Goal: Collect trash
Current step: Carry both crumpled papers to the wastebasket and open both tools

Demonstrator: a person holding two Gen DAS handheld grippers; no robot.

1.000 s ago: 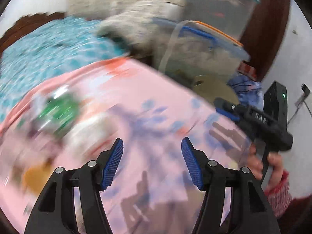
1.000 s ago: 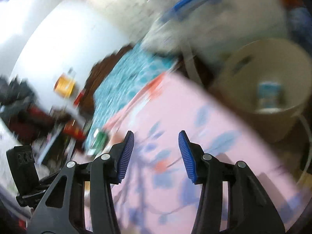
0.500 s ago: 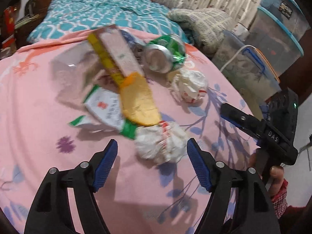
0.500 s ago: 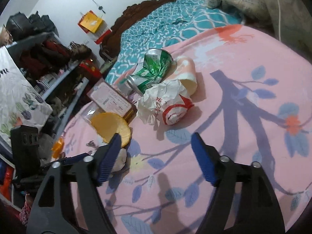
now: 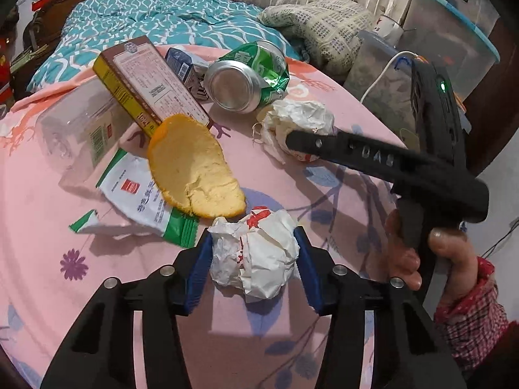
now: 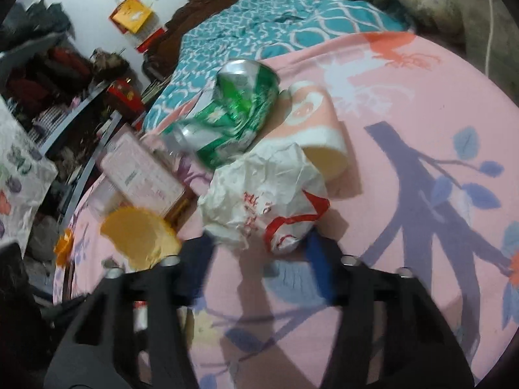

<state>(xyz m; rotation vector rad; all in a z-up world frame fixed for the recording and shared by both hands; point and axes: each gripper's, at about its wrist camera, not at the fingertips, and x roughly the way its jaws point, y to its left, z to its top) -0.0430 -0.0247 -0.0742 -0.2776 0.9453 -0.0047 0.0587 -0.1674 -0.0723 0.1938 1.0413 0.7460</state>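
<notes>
The left tool [image 5: 253,259] has just been closing, and its blue pads now press both sides of a crumpled paper wad [image 5: 254,259] on the pink surface [image 5: 65,227]. The right tool [image 6: 259,253], also just closing, has a second paper wad [image 6: 262,201] at its tips; blur hides whether it grips. A green can [image 6: 236,113] lies just beyond.

Two crumpled paper wrappers [image 5: 256,253] [image 5: 298,123], one crushed green can [image 5: 249,77], one cardboard box [image 5: 149,81], one orange peel [image 5: 191,168], one snack packet [image 5: 139,194], one paper cup [image 6: 318,129], one clear plastic container [image 5: 74,129].
</notes>
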